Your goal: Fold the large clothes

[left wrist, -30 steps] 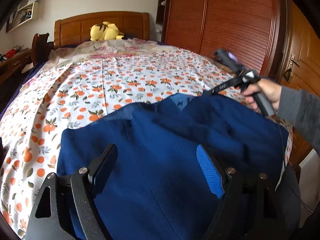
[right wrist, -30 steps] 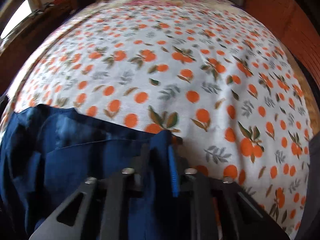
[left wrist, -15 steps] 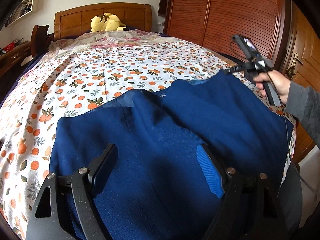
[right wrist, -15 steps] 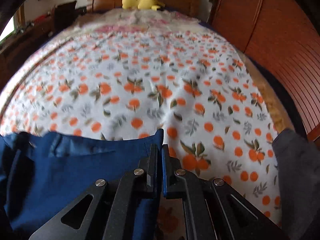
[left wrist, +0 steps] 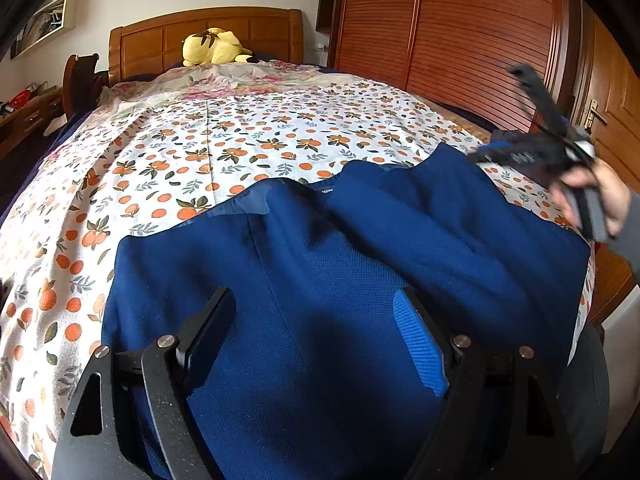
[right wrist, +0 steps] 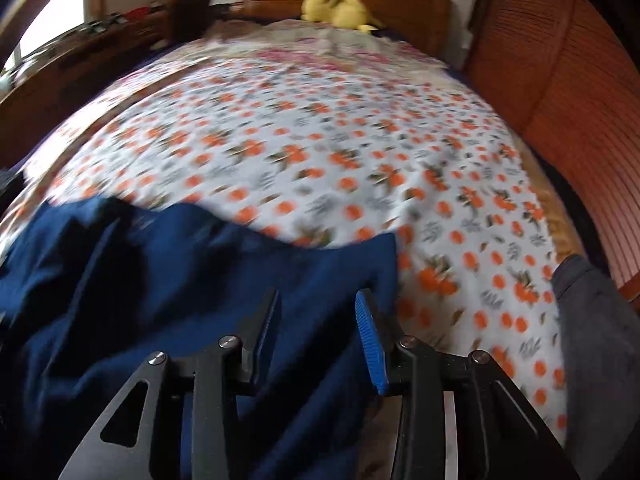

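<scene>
Left gripper [left wrist: 316, 320] hangs with jaws spread wide over the dark blue knitted garment [left wrist: 304, 288], gripping nothing. That garment lies on the near end of the orange-patterned white bedsheet [left wrist: 208, 148]. Right gripper [right wrist: 316, 316] has just been opening, cloth loose beneath its parted jaws.

Soft daylight, fisheye warp w/ dark corners, right wrist view motion-blurred, left sharp

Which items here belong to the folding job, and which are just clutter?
Job:
- dark blue knit garment
- left gripper, jaws open over it
- right gripper, jaws just opened, cloth released

Lying about:
- yellow plush toy
- orange-print bedsheet
- reddish wooden wardrobe
</scene>
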`<state>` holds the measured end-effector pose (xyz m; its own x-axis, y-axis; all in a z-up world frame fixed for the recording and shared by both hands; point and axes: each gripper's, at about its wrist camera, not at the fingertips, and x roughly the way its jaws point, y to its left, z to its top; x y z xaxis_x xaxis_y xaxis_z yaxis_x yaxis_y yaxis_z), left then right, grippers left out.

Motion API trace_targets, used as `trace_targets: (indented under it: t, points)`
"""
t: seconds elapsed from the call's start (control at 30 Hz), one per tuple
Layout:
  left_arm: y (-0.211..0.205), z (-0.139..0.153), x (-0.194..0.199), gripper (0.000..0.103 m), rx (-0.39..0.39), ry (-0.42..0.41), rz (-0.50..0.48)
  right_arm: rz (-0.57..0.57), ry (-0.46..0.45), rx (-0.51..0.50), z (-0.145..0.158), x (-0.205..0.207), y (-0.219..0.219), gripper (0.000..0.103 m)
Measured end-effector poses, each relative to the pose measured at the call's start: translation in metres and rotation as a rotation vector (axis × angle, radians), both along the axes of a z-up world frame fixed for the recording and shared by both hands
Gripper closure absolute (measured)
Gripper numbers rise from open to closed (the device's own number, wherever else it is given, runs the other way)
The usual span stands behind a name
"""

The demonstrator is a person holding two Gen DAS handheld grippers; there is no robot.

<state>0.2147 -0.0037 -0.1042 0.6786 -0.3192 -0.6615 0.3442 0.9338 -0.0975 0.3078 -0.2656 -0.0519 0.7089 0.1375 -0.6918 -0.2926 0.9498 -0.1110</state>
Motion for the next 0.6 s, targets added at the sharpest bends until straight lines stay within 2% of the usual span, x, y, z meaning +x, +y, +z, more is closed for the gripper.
trace_targets:
  t: [0.1,0.33,0.47,0.57,0.6]
  points:
    - [0.000,-0.001,0.000,0.021,0.002,0.001,0.000,0.062,-0.001,-0.046,-0.008,-0.038,0.009,0.063]
    - [-0.001,-0.001,0.000,0.021,0.004,0.001,0.000,0.063,0.019,-0.010,-0.011,-0.109,-0.015,0.063]
    - [-0.002,-0.001,-0.001,0.021,0.009,-0.001,0.000,0.027,0.020,-0.047,-0.018,-0.126,-0.034,0.063]
    - [-0.002,-0.001,-0.001,0.021,0.013,0.001,0.001,0.002,0.096,-0.035,-0.040,-0.128,-0.046,0.063]
    - [-0.002,-0.001,-0.001,0.021,0.013,0.001,0.002,0.010,0.092,-0.017,-0.044,-0.132,-0.048,0.062]
